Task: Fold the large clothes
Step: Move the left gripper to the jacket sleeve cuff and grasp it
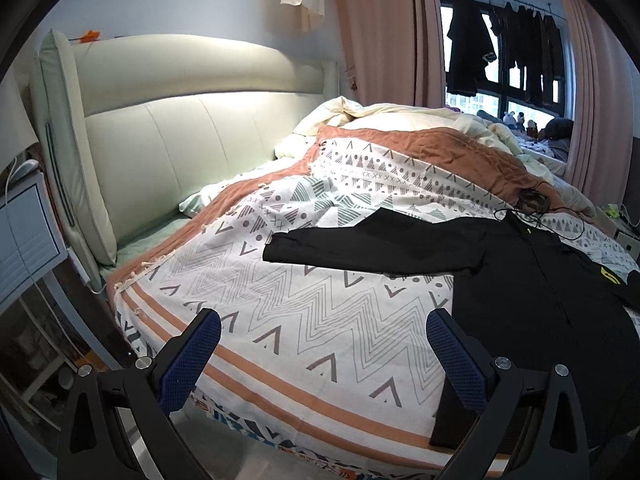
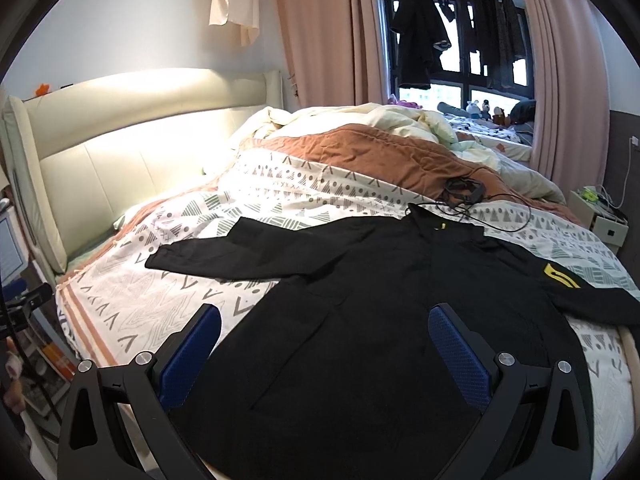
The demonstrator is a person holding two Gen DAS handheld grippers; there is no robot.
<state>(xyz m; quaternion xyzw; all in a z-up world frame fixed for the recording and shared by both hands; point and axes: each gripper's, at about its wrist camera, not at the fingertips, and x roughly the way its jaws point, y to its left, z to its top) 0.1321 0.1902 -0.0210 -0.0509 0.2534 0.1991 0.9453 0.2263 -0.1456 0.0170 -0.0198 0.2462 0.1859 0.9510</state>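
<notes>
Evidently both tools, left tool and right tool, gape wide, holding nothing.

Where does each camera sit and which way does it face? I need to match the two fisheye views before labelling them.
Left wrist: on the left gripper, over the bed's near edge, facing the headboard; the black jacket lies to its right; both open blue-padded fingers show.
Right wrist: on the right gripper, directly above the black jacket, facing the window; both open fingers show.
Shared: jacket, patterned bedspread, headboard, pink curtains.
</notes>
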